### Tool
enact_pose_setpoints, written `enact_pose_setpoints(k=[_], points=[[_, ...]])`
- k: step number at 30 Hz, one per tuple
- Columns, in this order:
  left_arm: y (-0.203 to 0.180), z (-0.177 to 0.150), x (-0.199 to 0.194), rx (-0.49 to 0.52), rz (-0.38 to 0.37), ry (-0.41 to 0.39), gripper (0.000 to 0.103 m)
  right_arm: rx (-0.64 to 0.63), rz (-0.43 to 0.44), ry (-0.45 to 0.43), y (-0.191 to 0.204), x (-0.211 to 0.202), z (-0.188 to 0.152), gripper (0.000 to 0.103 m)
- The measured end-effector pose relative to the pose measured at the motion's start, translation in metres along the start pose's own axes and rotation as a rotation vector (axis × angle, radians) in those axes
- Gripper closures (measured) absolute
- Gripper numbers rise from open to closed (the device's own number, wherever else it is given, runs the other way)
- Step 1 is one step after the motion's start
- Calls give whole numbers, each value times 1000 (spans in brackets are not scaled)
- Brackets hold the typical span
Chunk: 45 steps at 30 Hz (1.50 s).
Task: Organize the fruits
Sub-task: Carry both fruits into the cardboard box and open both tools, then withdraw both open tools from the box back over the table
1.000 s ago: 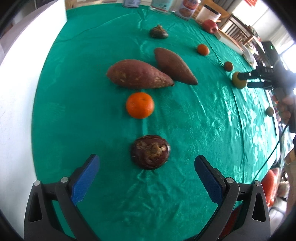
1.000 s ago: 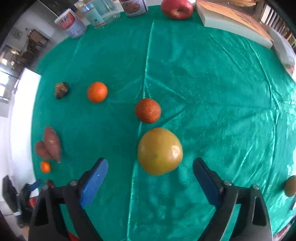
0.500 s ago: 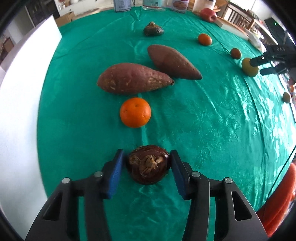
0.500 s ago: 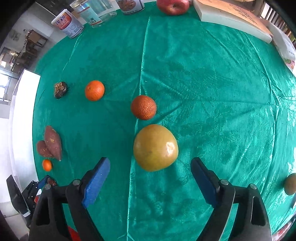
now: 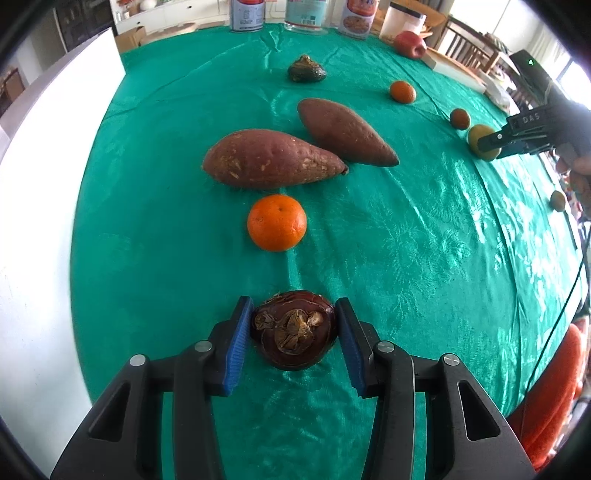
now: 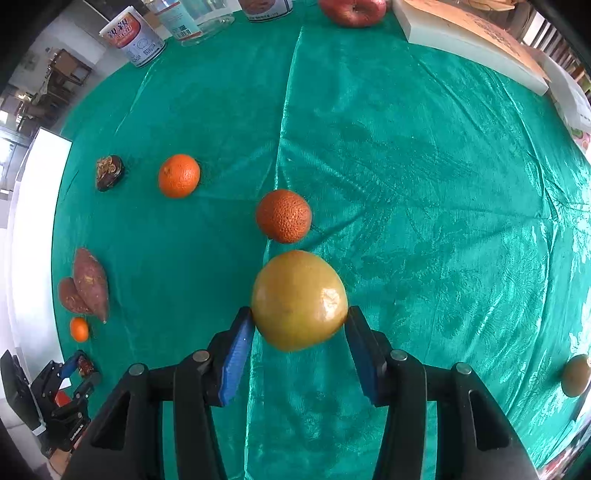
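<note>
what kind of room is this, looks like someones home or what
Most likely a home dining room. The fruit lies on a table under a green tablecloth, wooden chairs stand at its far side, food tins line the far edge, and a low cabinet runs along the back wall.

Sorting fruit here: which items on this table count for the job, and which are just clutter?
Job: mangosteen in left gripper, yellow-green citrus in right gripper, oranges, apple.

Clutter: sweet potatoes, cans, book.

Both claws have just been closing: left claw (image 5: 293, 332) apparently grips the mangosteen (image 5: 293, 329), right claw (image 6: 299, 334) the yellow fruit (image 6: 299, 300).
</note>
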State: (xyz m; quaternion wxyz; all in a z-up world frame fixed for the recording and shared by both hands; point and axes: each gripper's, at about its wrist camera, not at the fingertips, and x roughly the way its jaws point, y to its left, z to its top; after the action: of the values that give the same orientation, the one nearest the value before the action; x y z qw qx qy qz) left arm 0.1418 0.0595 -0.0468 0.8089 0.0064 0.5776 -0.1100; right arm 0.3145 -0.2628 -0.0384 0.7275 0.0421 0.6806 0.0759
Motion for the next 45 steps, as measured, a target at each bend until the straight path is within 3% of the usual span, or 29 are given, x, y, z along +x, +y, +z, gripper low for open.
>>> enact_pose_setpoints(k=[8,11,14,17,22,26,29,35,38,42,45], points=[[5,-4,-15,-7,-34,-32,57,1,-7,-69,1,0,4,52],[10,-8,-25,-45,-80,-51,57,-12,-32,-124,2,-9,-3,53],[19,-12,-51,-76,-146,-98,57,-13,43,-173,11,-27,-16,53],[29,-14,-87,-74,-158,-160,57,-65,133,-209,33,-52,-31,53],[75,-12,-154,-109,-122,-267,57,-217,303,-210,114,-88,-57,53],[136,-23,-184,-192,10,-306,57,-385,466,-180,224,-97,-78,53],[190,-38,-179,-283,106,-277,57,-483,573,-128,307,-89,-98,53],[256,-74,-156,-410,169,-205,56,-609,580,-30,435,-43,-124,53],[272,-84,-150,-449,175,-195,52,-638,549,-7,469,-22,-131,52],[277,-93,-151,-465,215,-204,26,-627,525,-49,487,-15,-129,51],[274,-93,-158,-471,237,-233,25,-594,566,-103,474,-27,-121,41]])
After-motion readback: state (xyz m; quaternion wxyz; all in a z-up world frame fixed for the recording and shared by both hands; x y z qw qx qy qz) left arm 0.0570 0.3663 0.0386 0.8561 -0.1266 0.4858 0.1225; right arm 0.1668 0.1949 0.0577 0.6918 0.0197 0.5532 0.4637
